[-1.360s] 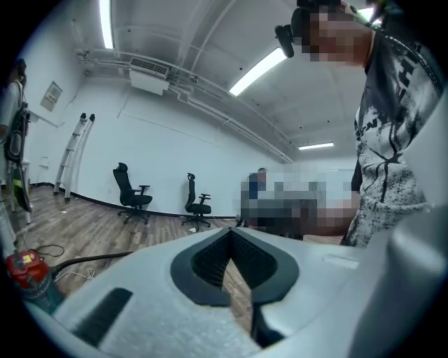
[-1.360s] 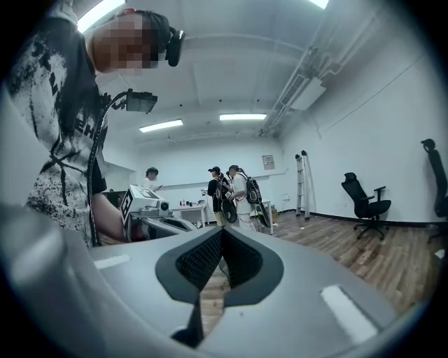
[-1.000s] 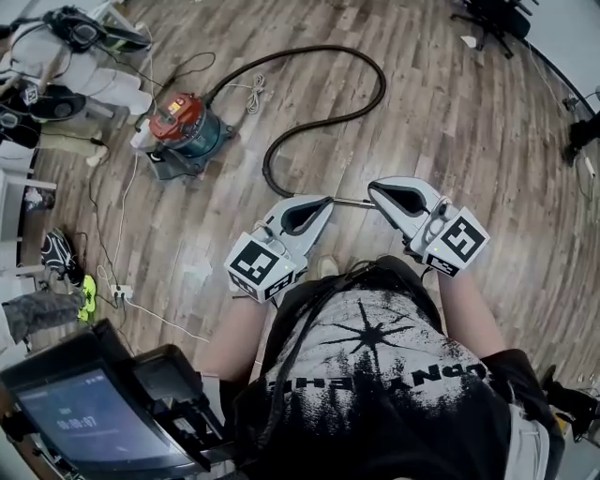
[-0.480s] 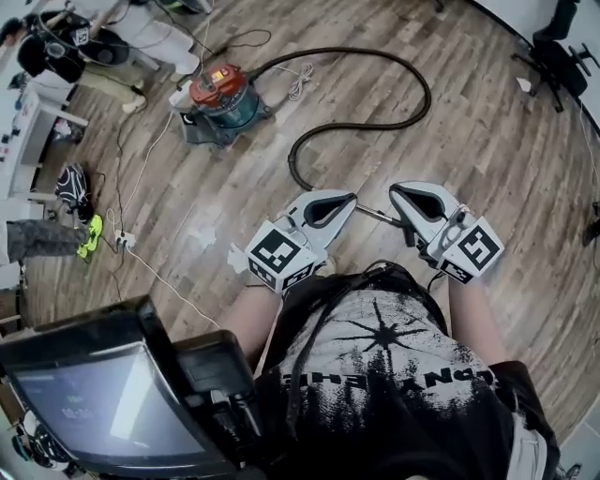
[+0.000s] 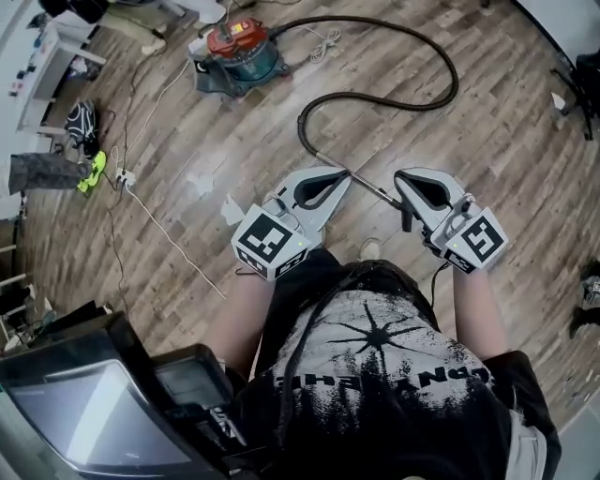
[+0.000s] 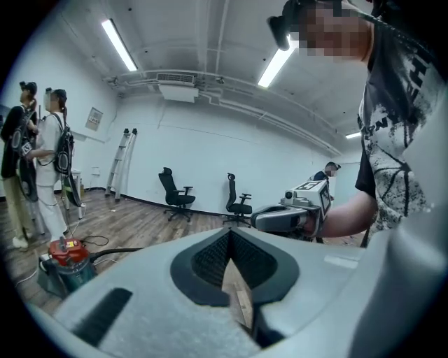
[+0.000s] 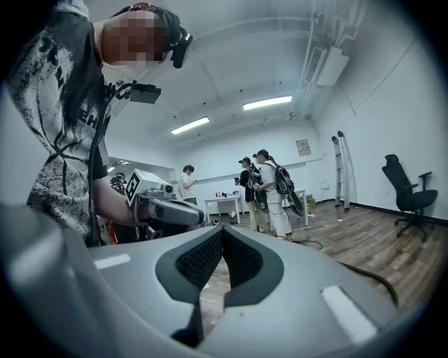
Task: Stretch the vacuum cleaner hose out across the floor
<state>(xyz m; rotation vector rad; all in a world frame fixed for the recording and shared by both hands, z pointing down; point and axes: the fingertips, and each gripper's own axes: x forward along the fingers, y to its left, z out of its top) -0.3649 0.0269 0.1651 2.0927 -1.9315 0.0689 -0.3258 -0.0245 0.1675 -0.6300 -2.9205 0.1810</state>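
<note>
hose (image 5: 403,104) wand end: hidden under right gripper (image 5: 405,183) | screen (image 5: 75,412): cut by bottom-left edge, display unreadable | vacuum cleaner (image 6: 66,264): base hidden behind left gripper (image 6: 231,241) in its own view

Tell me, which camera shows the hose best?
The head view: the hose shows whole, looping away from the vacuum. The left gripper view shows only a stub beside the vacuum; the right gripper view, a short stretch.

Beneath you, the wood-plank floor (image 5: 234,141) shows a dull sheen. The hose (image 5: 412,28) is matt black, the vacuum (image 5: 239,49) glossy red and teal plastic. Your left gripper (image 5: 341,176) and right gripper (image 5: 401,179) are smooth matt grey plastic with ribbed black pads (image 6: 210,259).
</note>
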